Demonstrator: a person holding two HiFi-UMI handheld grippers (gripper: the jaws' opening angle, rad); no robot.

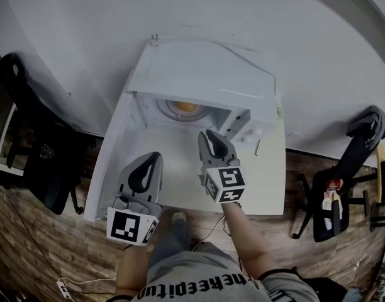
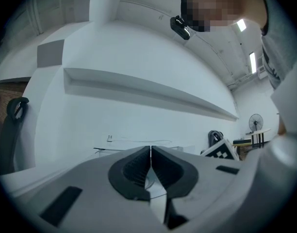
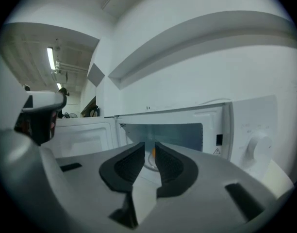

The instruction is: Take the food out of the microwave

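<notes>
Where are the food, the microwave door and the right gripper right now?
food (image 1: 185, 107): head view, on its orange top.
microwave door (image 3: 83, 136): right gripper view, on the open door's inner face.
right gripper (image 1: 209, 134): head view, midway between its fingertips.

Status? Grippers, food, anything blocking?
Left gripper shut, empty. Right gripper slightly open, empty, aimed into the microwave. Food inside, door open. Nothing in the way.
</notes>
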